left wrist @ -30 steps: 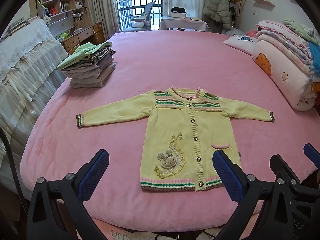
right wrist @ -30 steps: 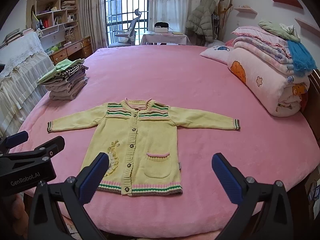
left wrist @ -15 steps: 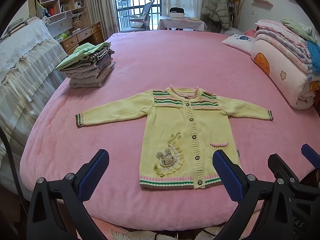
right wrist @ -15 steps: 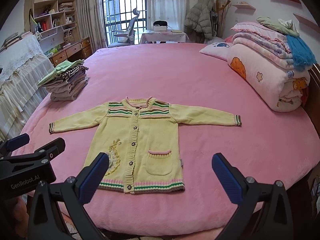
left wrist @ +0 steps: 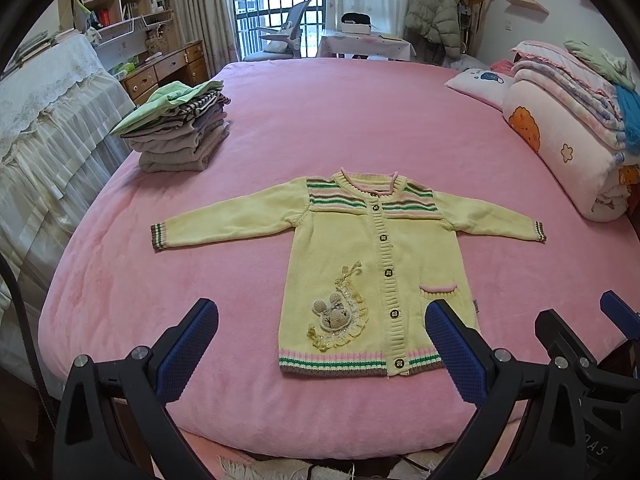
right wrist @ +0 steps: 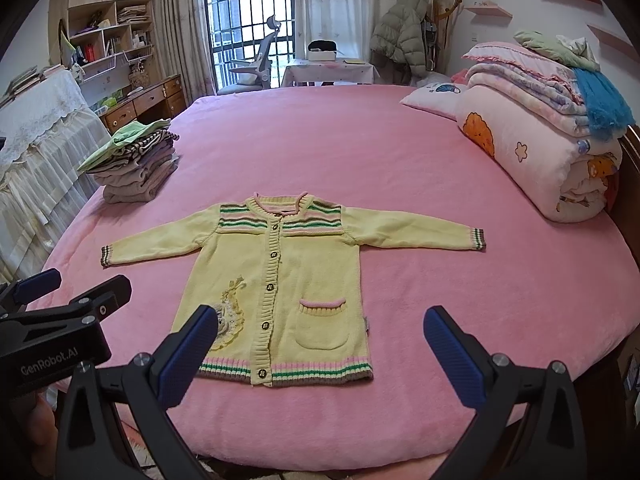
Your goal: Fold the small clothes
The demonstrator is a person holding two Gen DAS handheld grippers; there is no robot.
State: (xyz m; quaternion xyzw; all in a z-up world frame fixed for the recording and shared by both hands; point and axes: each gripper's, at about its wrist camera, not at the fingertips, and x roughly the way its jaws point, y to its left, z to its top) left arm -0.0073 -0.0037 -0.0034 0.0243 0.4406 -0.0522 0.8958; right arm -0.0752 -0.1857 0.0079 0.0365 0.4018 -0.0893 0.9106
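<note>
A small yellow knitted cardigan lies flat and face up on the pink bed, both sleeves spread sideways, buttoned, with a bunny patch and one pocket. My left gripper hovers open over the bed's near edge, just short of the hem, holding nothing. My right gripper is open too, above the hem, holding nothing. The left gripper's body shows at the left of the right wrist view; the right gripper's body shows at the right of the left wrist view.
A stack of folded clothes sits at the bed's left side. Rolled quilts and blankets and a pillow fill the right side. A lace-covered unit stands left of the bed.
Both cameras have pulled back and risen slightly, so the cardigan sits a little farther up in view. The cardigan has not moved. Both grippers stay open.
</note>
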